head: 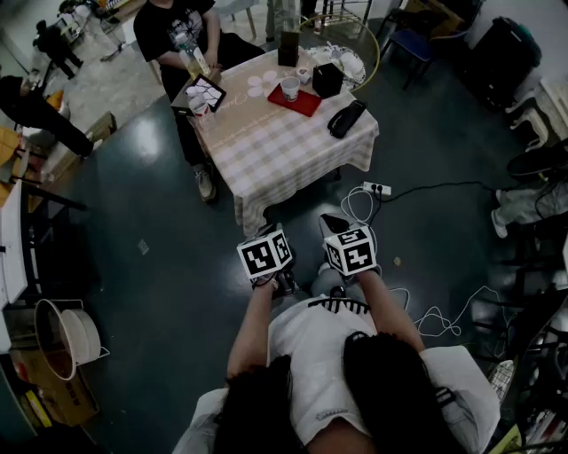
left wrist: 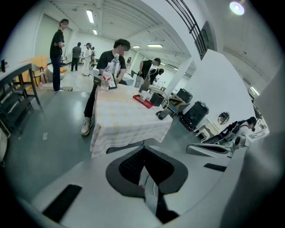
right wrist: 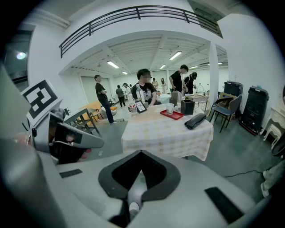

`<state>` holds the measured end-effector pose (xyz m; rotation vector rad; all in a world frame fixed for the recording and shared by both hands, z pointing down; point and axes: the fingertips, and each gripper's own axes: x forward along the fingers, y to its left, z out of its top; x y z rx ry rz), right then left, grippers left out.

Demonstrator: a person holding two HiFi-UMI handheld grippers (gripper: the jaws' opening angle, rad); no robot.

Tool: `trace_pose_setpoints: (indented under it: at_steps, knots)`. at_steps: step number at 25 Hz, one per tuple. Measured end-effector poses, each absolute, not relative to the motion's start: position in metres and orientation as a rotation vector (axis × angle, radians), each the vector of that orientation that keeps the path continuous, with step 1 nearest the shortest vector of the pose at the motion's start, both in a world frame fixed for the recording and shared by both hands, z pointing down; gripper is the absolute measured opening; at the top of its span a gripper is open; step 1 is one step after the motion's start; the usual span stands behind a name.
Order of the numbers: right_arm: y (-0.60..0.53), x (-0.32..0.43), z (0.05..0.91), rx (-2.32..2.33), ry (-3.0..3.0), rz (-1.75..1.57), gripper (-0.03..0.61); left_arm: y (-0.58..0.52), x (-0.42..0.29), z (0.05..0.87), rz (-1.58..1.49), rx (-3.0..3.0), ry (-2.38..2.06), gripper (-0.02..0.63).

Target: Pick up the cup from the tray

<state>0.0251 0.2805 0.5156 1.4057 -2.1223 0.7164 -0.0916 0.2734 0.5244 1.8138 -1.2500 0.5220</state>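
Both claws were held close in front of your chest, side by side over the dark floor (head: 160,293) and well short of the tabletop (head: 284,151). The left claw (left wrist: 144,176) was narrow, pads pressed together with nothing between them. The right claw (right wrist: 139,180) was the same: jaws together, empty. Each claw's marker cube faced up in the head view, and the left claw's cube also showed at the left edge of the right gripper view. The tabletop had a pale checked cloth hanging over its sides. The cup (head: 290,88), white and upright, stood on the red tray (head: 306,104) near the far end of the tabletop, toward the tray's far left part as you looked down. It was well apart from both claws. A black box (head: 327,80) sat just beside the tray on its right. A long black case (head: 346,118) lay nearer you, by the right edge of the cloth. A tablet on a stand (head: 208,91) stood at the far left corner, in front of a seated person (head: 177,27) in a dark shirt. A white power strip (head: 377,188) and cables lay on the floor between you and the tabletop.
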Motion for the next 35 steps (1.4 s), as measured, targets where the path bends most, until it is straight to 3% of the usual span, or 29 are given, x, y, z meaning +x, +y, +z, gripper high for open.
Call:
trace_pose_setpoints:
  at_steps: [26,28,31,35]
  knots:
    - [0.262,0.033,0.507,1.508,-2.14,0.762,0.011,0.258,-0.087,0.517,0.498,1.854,-1.207,0.008]
    - [0.258,0.036,0.508,1.512,-2.143,0.77,0.031,0.255,-0.085,0.517,0.496,1.856,-1.206,0.008]
    - [0.247,0.032,0.507,1.467,-2.184,0.784,0.13,0.246,-0.084,0.516,0.495,1.853,-1.216,0.008]
    - [0.222,0.031,0.503,1.433,-2.222,0.777,0.165,0.227,-0.086,0.518,0.506,1.835,-1.231,0.008]
